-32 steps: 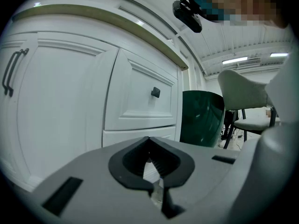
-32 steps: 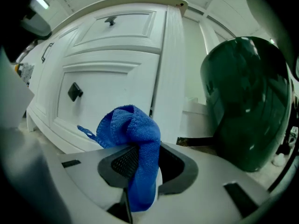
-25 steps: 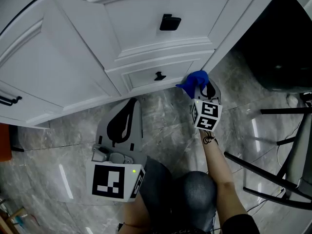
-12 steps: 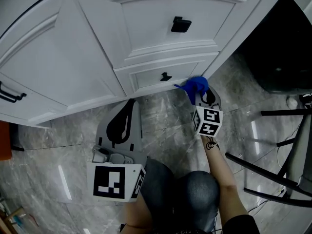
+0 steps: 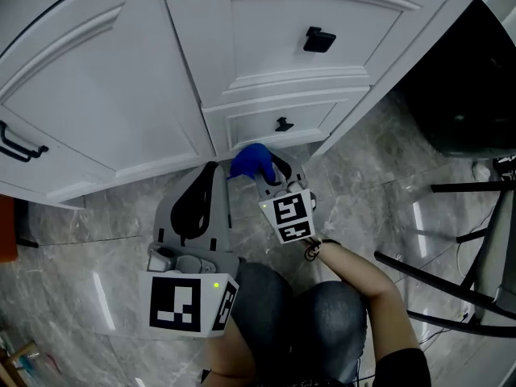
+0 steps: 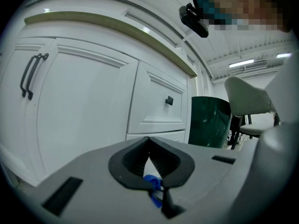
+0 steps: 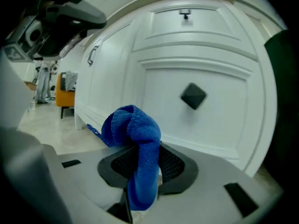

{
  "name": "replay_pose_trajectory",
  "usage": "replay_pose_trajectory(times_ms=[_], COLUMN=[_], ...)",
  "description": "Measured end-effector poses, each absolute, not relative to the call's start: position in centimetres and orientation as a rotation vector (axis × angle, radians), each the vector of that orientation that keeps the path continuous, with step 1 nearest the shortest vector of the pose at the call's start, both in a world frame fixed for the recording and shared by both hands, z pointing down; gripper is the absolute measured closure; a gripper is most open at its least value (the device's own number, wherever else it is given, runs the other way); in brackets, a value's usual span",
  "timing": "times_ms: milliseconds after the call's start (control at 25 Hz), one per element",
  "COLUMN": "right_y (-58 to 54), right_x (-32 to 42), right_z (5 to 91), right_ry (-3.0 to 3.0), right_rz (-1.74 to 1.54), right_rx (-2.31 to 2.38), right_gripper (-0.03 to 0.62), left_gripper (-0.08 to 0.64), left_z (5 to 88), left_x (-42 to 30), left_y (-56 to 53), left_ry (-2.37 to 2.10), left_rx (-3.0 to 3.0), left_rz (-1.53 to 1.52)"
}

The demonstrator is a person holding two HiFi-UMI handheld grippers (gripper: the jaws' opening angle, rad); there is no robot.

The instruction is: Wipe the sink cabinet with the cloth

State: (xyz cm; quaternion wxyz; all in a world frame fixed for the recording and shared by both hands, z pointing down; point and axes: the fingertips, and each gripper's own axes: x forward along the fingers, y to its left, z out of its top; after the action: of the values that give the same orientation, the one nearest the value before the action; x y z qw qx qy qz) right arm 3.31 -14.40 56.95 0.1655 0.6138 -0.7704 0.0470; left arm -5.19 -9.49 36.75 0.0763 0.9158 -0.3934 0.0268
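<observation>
Moved: right tool [image 5: 268, 176] and its blue cloth [image 5: 251, 160] have travelled leftwards along the foot of the sink cabinet [image 5: 121, 95], from the right corner to a spot under the left end of the lower drawer [image 5: 314, 119]; left tool [image 5: 211, 174] has kept its place.
Right tool: jaws clamped on the blue cloth, which bunches up above them and hangs down between them.
Left tool: jaws closed tip to tip with nothing gripped; a small blue scrap at their root is too small to identify. Held low over the marble floor [image 5: 81, 240], its tip just beside the cloth.
Cloth position: at the bottom edge of the cabinet front, below and left of the black knob [image 5: 284, 124] of the lower drawer.
Cabinet: white, panelled, doors and drawers shut.
Step in hand: judged a wiping pass along the bottom rail, running right to left, well into its run.
Next move calls for: keeping the cloth wad pressed flat to the rail while sliding on towards the left door, then lifting to the panels above; the grip must stay firm so that the hanging tail does not pull free.
</observation>
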Motion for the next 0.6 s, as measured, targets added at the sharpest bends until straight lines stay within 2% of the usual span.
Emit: replay_pose_trajectory(times_ms=[240, 600], right_y=[-16.2, -16.8], right_x=[-2.1, -2.4], right_z=[58.4, 59.2], right_ry=[-2.233, -2.24], right_rz=[0.121, 0.081], right_rx=[1.619, 1.691], right_gripper=[0.476, 0.476], left_gripper=[0.557, 0.557], left_z=[36.5, 36.9], left_x=[-6.8, -8.1], left_y=[-9.6, -10.0], left_ry=[-1.197, -1.202], left_rx=[2.731, 2.732], left_rz=[0.057, 0.079])
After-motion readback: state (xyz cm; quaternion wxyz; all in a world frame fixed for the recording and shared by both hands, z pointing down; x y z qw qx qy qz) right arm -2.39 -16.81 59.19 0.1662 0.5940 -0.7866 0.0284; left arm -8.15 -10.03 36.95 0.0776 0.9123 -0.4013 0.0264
